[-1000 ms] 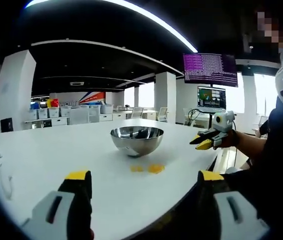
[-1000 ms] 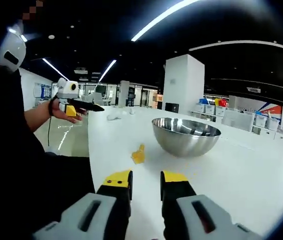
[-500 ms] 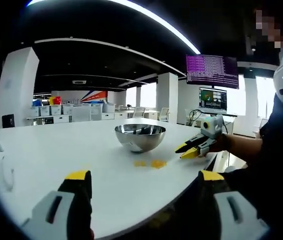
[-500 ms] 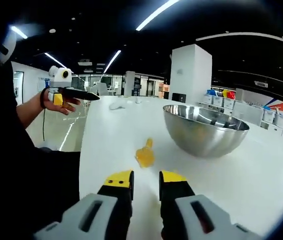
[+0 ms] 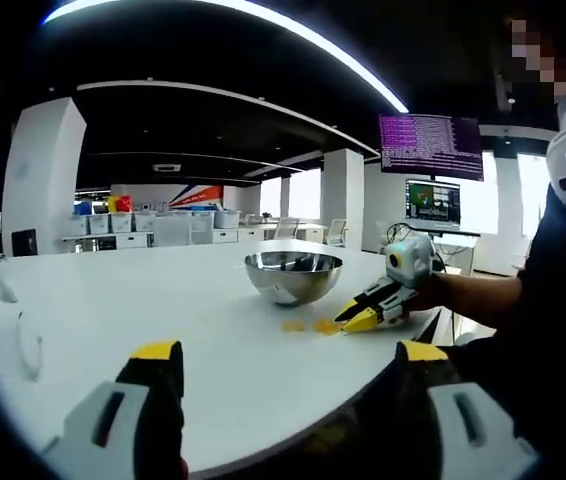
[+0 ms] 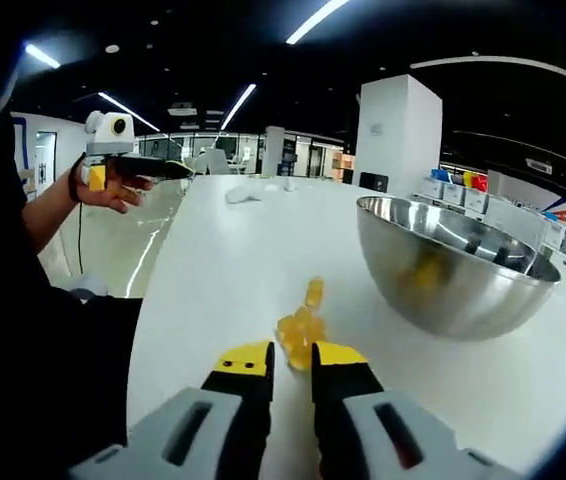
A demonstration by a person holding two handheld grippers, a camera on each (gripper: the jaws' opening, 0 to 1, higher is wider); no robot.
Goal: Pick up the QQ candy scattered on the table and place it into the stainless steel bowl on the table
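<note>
Right gripper (image 6: 291, 360) low over the white table (image 6: 223, 270), yellow tips just short of a small clump of QQ candy (image 6: 298, 330). Jaws nearly together, only a narrow gap between them; candy sits at the tips, and I cannot tell whether they have any hold on it. One more yellow piece lies just beyond the clump. Stainless steel bowl (image 6: 453, 270) stands near, to the right of the candy, its polished side mirroring yellow.

From the left gripper view: left gripper (image 5: 288, 365) held back from the table edge, jaws wide apart, nothing between them. Past them, same candy (image 5: 308, 326) shows as a few yellow bits on the table (image 5: 113, 300), with the right gripper (image 5: 355, 318) angled down at them, a hand wrapped round its body. Bowl (image 5: 293, 276) just behind the candy.

Farther off: white pillar (image 5: 38, 170), shelves of storage bins (image 5: 153, 222) along the back wall, two lit monitors (image 5: 431, 165) on the right, ceiling light strips (image 6: 253, 95).
</note>
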